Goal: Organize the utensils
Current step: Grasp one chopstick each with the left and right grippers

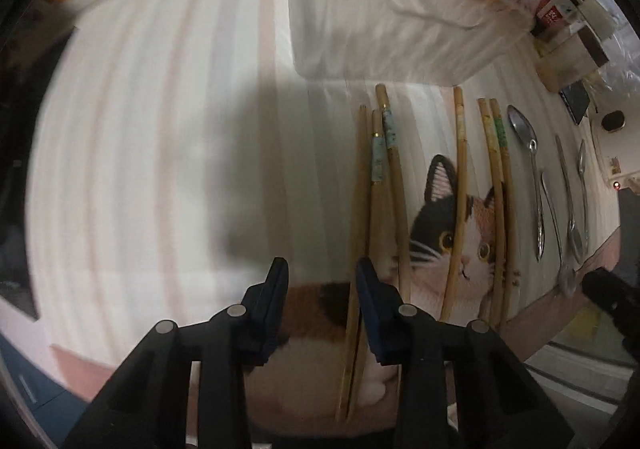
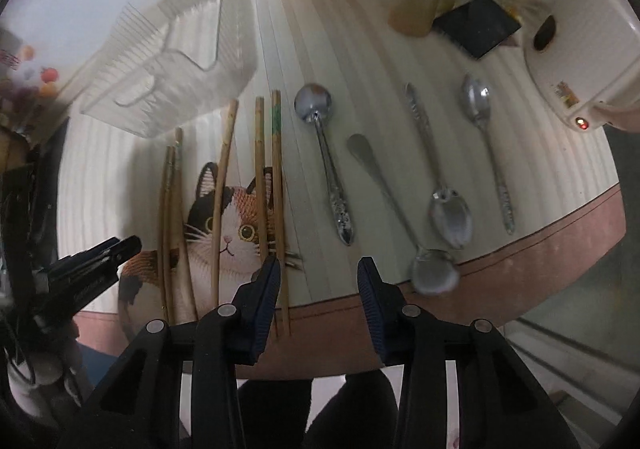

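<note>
Left wrist view: the left gripper [image 1: 322, 273] hangs unclenched over the cat mat [image 1: 472, 249], jaws partly apart and empty — the chopsticks [image 1: 384, 185] lie just right of its right finger, lined up toward the clear organizer tray [image 1: 360, 29] ahead. Further right, the right gripper [image 2: 318, 273] is likewise empty, spoons [image 2: 448, 205] ahead-right, sorted by kind.

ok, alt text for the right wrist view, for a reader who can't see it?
The right gripper, jaws apart and holding nothing, points down at a cat-print mat where wooden chopsticks lie beside four metal spoons. A clear plastic tray sits behind the chopsticks, and the left gripper enters at the left edge.
</note>
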`<state>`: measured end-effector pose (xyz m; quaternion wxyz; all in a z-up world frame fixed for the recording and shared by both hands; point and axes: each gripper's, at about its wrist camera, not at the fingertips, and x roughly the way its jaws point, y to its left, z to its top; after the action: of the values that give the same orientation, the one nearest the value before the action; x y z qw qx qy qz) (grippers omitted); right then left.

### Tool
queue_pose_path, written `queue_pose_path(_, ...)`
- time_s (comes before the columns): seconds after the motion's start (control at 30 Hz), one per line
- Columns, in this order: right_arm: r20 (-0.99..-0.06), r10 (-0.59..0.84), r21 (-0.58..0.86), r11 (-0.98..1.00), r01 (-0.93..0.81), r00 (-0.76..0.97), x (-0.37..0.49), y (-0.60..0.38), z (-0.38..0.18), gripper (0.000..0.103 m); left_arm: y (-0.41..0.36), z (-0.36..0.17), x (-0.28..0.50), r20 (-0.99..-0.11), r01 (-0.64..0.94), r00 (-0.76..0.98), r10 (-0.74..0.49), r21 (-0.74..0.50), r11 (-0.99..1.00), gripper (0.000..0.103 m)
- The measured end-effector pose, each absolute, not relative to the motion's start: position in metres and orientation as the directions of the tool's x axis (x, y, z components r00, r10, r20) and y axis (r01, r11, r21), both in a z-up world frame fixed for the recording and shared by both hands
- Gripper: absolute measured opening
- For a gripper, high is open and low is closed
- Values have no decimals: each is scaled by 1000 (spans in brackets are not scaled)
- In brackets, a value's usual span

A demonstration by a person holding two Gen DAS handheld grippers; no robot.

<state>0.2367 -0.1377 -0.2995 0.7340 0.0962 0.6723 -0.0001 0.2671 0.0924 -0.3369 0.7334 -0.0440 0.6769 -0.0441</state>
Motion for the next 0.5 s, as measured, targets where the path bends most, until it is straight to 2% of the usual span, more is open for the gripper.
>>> queue_pose_path(0.1,-990,118,127,981,147,71,241,-133,-309,42,88,-346,273,-986,30,63,-157,-155,987,32)
queue_pose_path(0.23,-993,104,110,981,162,48,247,-127,-319,42,74,-341,275,-987,101,80,-137,-129,986,29)
queue_pose_path(0.27,-994,101,107,981,164,43,249,-125,-321,42,72,-339,274,-987,111,84,-136,-127,986,27)
queue_pose_path(0.37,-995,95,99,982,162,33,251,-123,-324,42,69,-339,277,-986,120,89,-144,-133,984,4)
queue_pose_path(0.5,-996,82,84,984,155,20,254,-121,-326,42,75,-334,281,-984,67,89,-153,-148,987,4)
